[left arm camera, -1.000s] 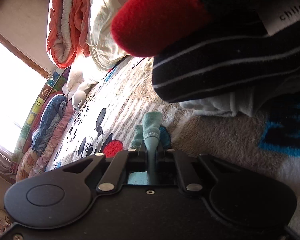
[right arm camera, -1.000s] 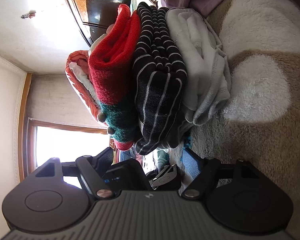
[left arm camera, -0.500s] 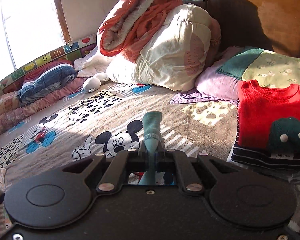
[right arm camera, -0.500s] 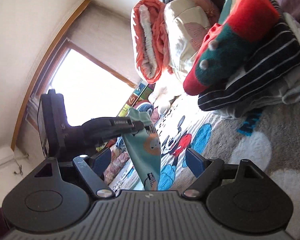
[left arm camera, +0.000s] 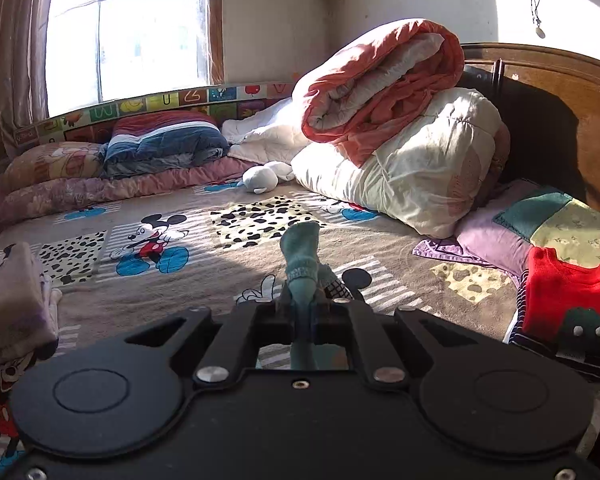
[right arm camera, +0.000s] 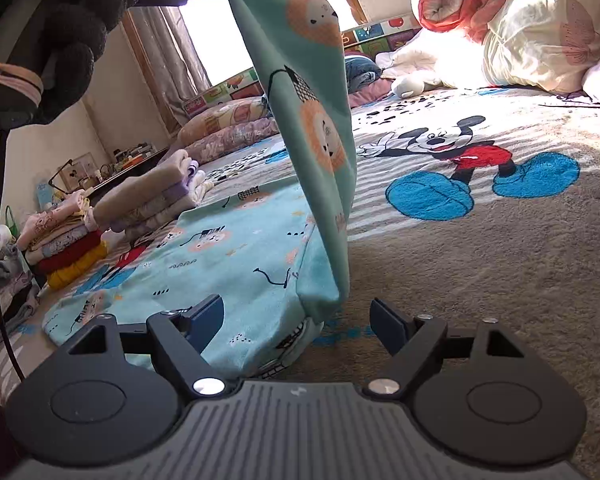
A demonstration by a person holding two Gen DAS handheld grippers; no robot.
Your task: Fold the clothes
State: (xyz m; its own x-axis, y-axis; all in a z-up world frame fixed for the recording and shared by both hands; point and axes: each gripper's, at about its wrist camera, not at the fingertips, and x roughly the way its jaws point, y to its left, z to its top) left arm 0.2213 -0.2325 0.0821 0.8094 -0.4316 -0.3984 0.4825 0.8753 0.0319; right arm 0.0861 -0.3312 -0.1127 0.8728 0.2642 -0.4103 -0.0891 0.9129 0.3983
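Brown plush bed blanket [right arm camera: 480, 272] with cartoon-mouse print carries everything; since a second ago both cameras have swung off the folded stack topped by a red knit sweater [left arm camera: 568, 300], which now sits at the blanket's right edge. The teal printed child's garment [right arm camera: 236, 256] has come up off the blanket: one end hangs pinched in the left gripper [left arm camera: 305, 300], fingers pressed together on it, the rest trailing flat. Right gripper [right arm camera: 298, 322] stands spread beside the lower fold, gripping nothing — likely a fresh fold starting.
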